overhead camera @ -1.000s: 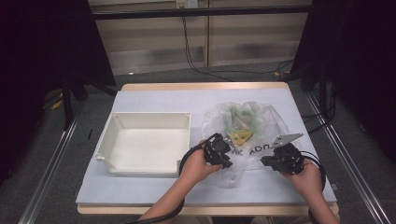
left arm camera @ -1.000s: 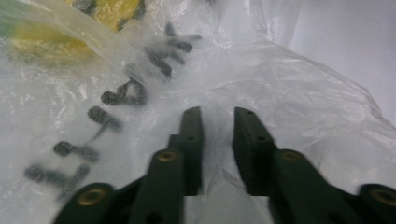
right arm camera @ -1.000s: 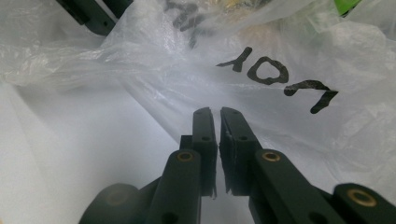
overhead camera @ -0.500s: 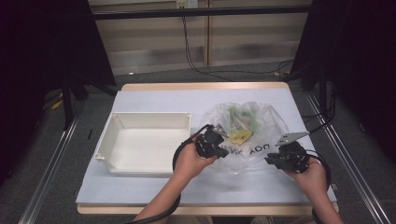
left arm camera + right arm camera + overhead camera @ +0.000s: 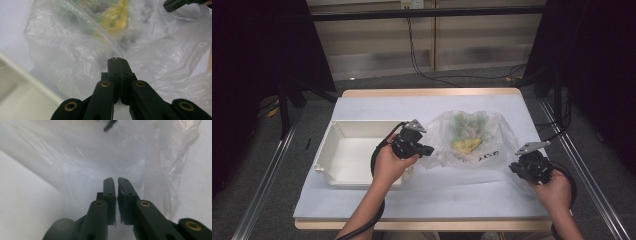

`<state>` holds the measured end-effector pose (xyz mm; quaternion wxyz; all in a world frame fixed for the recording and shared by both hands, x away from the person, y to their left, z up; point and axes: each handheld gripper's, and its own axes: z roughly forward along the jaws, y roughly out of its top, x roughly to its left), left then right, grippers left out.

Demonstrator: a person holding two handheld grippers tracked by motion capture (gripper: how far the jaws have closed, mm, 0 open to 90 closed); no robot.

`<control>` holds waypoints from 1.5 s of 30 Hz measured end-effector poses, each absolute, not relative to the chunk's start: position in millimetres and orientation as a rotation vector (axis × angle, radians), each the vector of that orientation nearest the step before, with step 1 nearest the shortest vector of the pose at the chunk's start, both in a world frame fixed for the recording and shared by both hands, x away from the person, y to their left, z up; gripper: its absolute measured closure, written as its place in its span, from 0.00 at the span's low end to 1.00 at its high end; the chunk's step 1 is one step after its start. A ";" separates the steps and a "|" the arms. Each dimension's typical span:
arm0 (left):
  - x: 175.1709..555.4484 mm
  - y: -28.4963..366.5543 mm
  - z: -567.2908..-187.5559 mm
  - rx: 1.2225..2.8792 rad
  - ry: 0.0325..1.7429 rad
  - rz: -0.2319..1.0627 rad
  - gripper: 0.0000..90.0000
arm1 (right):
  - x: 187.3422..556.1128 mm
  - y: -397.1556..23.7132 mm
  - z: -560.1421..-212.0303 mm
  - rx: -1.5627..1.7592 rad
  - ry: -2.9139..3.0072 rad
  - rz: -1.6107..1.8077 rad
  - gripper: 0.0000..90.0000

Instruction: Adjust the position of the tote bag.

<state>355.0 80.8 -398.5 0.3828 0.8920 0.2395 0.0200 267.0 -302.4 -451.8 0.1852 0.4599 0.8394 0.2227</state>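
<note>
We hold the right gripper (image 5: 518, 167) near the table's front right, jaws pinched on the thin edge of the clear plastic bag (image 5: 472, 140). Our left gripper (image 5: 426, 149) grips the bag's left edge, jaws clenched on the film. The bag lies on the white table cover (image 5: 377, 200), right of the white tray (image 5: 343, 157), with yellow and green contents inside.

Light: worktop (image 5: 377, 107) bright from overhead, surroundings dark.
Glare: soft sheen on plastic bag (image 5: 75, 50).
Focus: close views blurry, bag contents smeared.
</note>
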 end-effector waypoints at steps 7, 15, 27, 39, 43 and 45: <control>355.7 99.9 -404.1 2.250 0.658 0.040 1.00 | 267.6 -313.6 -458.8 1.358 2.349 0.569 1.00; 354.7 113.3 -404.6 2.221 0.684 0.055 1.00 | 267.0 -323.2 -459.5 1.396 2.313 0.531 1.00; 352.4 107.9 -406.1 2.223 0.659 0.034 1.00 | 264.2 -333.2 -452.4 1.402 2.305 0.558 1.00; 347.0 93.7 -406.3 2.246 0.607 -0.001 1.00 | 266.4 -275.7 -434.6 1.183 2.456 0.833 0.79; 347.1 91.1 -408.2 2.246 0.597 -0.007 1.00 | 268.9 -254.9 -438.3 1.094 2.525 0.894 0.67; 347.1 90.7 -408.3 2.241 0.598 -0.007 1.00 | 270.3 -247.1 -441.1 1.061 2.546 0.922 0.60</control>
